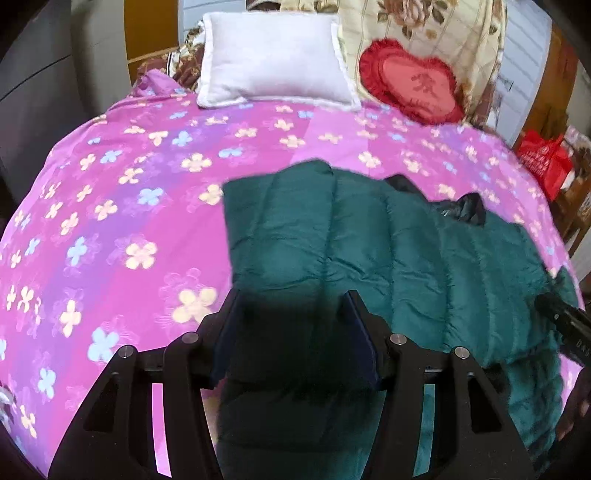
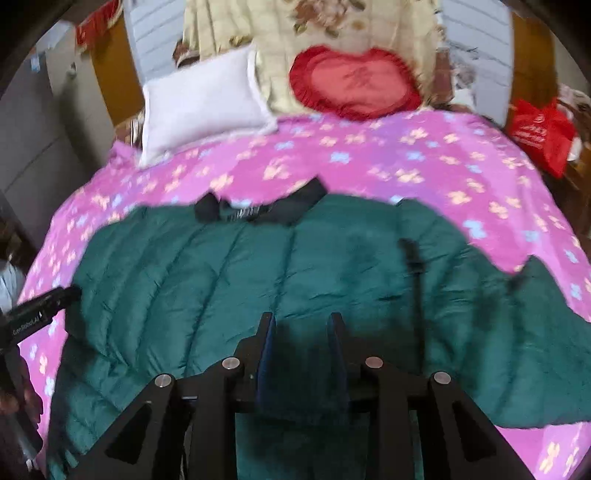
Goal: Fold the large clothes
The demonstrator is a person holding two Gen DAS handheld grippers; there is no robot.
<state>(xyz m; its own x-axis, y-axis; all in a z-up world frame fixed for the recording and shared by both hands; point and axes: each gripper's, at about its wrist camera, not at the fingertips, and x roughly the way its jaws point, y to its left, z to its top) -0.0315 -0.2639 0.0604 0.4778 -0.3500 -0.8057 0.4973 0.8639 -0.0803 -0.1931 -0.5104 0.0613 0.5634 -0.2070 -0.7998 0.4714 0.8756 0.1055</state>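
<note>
A dark green quilted puffer jacket (image 1: 388,243) lies spread on a bed with a pink flowered cover (image 1: 122,206). Its black collar (image 2: 258,208) lies at the far side, toward the pillows. My left gripper (image 1: 291,299) hangs over the jacket's left part, its near edge, with the fingers apart and green fabric between them. My right gripper (image 2: 301,319) hangs over the jacket's (image 2: 258,280) near middle, fingers apart with fabric between them. Whether either one pinches the cloth is unclear. The right gripper's body (image 1: 565,325) shows at the left view's right edge.
A white pillow (image 1: 273,62), a red heart-shaped cushion (image 1: 413,86) and a floral cream cushion (image 1: 424,26) stand at the head of the bed. A red bag (image 2: 539,133) sits on furniture to the right. A grey cabinet (image 1: 33,92) stands at the left.
</note>
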